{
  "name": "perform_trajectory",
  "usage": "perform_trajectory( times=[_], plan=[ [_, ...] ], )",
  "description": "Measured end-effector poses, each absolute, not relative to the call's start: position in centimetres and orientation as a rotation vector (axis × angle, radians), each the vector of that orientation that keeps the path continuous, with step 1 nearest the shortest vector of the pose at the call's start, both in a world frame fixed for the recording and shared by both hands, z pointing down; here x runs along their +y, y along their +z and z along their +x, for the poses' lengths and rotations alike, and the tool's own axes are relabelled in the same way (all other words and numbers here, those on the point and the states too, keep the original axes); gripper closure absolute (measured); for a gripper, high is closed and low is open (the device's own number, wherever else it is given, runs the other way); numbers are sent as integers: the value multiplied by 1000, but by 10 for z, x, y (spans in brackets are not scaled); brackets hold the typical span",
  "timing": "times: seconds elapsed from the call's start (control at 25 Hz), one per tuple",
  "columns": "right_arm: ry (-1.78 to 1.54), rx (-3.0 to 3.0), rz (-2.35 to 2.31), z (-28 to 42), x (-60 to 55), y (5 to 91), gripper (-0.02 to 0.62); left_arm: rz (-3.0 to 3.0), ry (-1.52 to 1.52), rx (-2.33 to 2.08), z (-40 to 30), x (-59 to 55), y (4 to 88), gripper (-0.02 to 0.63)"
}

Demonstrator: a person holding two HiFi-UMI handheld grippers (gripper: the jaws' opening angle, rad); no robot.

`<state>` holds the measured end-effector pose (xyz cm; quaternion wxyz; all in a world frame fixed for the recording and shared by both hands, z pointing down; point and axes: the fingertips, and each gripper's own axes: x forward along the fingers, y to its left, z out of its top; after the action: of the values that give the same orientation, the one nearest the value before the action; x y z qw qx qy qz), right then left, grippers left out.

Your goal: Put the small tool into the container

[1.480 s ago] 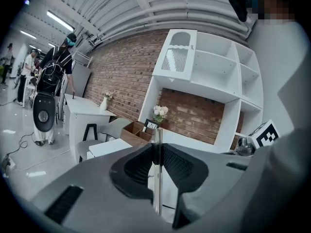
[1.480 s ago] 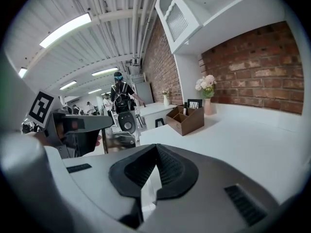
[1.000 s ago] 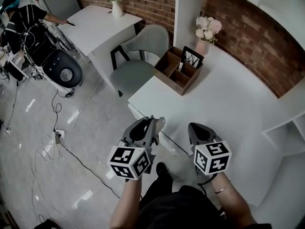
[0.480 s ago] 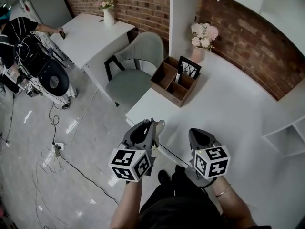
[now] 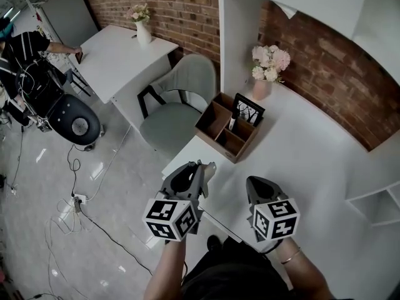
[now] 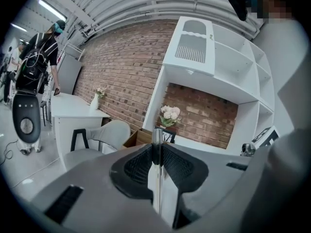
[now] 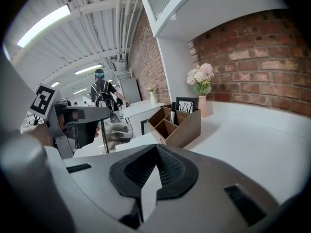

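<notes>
My left gripper (image 5: 205, 167) is shut on the small tool (image 6: 157, 135), a thin silvery rod standing upright between its pads. The right gripper view shows that rod (image 7: 103, 139) sticking down from the left gripper (image 7: 77, 123). My right gripper (image 5: 257, 184) hovers beside it with jaws shut and nothing in them (image 7: 155, 148). Both hang over the near corner of the white desk (image 5: 300, 161). The container, a brown cardboard organiser (image 5: 226, 127) with several compartments, stands further along the desk edge (image 7: 175, 125), ahead of both grippers.
A black-capped marker (image 5: 232, 119) and a framed picture (image 5: 249, 112) sit in the organiser. A vase of pink flowers (image 5: 267, 67) stands behind it by the white pillar (image 5: 234, 42). A grey chair (image 5: 178, 99) is left of the desk. Cables (image 5: 75, 195) cross the floor; a person (image 5: 25, 49) stands far left.
The view has shifted forward: the desk and organiser sit lower and nearer in the picture. Both grippers keep their places and their grips.
</notes>
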<state>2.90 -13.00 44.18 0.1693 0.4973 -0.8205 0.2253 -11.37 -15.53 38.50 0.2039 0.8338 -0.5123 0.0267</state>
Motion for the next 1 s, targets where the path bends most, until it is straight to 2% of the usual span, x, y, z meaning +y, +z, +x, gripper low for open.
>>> perform_trajectory(
  times=[1.0],
  plan=[
    [706,-2322,1364,36,-188,475,592,2456,120,-1500,-98,-301,352,540]
  ],
)
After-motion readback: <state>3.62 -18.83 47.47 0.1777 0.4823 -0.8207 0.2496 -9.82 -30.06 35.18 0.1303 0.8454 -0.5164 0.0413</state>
